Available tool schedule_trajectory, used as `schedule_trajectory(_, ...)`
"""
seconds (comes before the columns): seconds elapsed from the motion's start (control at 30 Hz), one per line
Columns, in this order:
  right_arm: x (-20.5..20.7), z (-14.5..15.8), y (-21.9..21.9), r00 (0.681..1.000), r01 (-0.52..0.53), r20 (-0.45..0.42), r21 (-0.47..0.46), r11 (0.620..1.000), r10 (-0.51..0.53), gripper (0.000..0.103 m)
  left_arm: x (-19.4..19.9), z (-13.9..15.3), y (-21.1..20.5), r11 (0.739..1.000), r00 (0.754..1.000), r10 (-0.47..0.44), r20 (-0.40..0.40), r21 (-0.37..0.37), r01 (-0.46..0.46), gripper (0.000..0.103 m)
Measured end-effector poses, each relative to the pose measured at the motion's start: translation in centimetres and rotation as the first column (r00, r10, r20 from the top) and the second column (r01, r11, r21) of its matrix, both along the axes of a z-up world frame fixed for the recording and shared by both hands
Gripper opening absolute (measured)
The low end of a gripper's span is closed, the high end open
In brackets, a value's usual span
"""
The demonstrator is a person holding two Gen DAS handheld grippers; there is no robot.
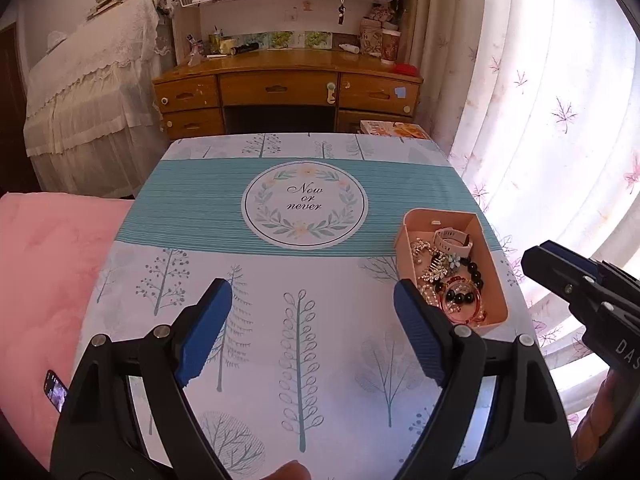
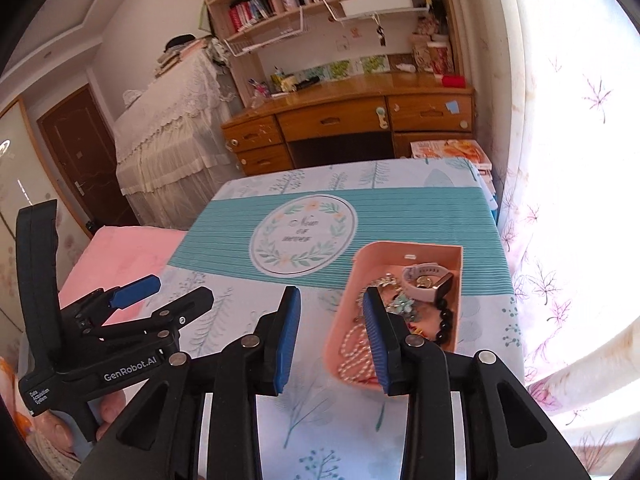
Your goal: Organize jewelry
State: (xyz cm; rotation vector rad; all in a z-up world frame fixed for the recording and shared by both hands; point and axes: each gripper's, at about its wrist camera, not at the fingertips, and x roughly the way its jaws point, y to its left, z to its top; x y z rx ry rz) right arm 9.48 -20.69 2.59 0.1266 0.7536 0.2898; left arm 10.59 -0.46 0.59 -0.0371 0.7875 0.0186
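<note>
Script lettering "Now or never" sits inside the round leafy wreath [image 1: 305, 204] printed mid-way along the tablecloth [image 1: 200, 216], on its teal striped band; the right wrist view shows the same emblem, far less crisp. On the left gripper [image 2: 160, 292], seen from the right wrist camera, white letters read "GenRobot.AI" along the body and "Data Acquisition System" on the handle below. At the right edge of the left wrist view, the right gripper [image 1: 536, 260] shows a cut-off "DAS". Book spines on the far shelves stay unreadable.
</note>
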Motion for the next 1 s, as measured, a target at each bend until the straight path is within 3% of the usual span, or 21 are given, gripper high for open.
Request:
schedule_trajectory(0.37,-10.1,0.0,4.3,0.996,0.021,0.085,0.0,1.0,-0.021,0.034,-8.3,1.0,0.5,0.999,0.996,0.031,0.078,0.039,-0.035,0.081)
schedule_trajectory(0.5,-12.7,-0.4,4.6,0.992,0.05,0.118,-0.007,0.999,-0.049,0.044,-10.6,1.1,-0.3,0.997,0.994,0.026,0.107,0.068,-0.033,0.081)
schedule_trajectory(0.77,-16.1,-0.6,4.9,0.988,0.058,0.147,-0.011,0.998,-0.056,0.046,-13.1,2.1,-0.4,0.996,0.986,0.054,0.156,0.056,-0.063,0.081)
schedule_trajectory(1.0,-17.1,0.2,5.6,0.982,0.035,0.189,-0.038,0.999,-0.027,0.05,-13.4,2.1,-0.3,0.996,0.987,0.068,0.148,0.052,-0.076,0.081)
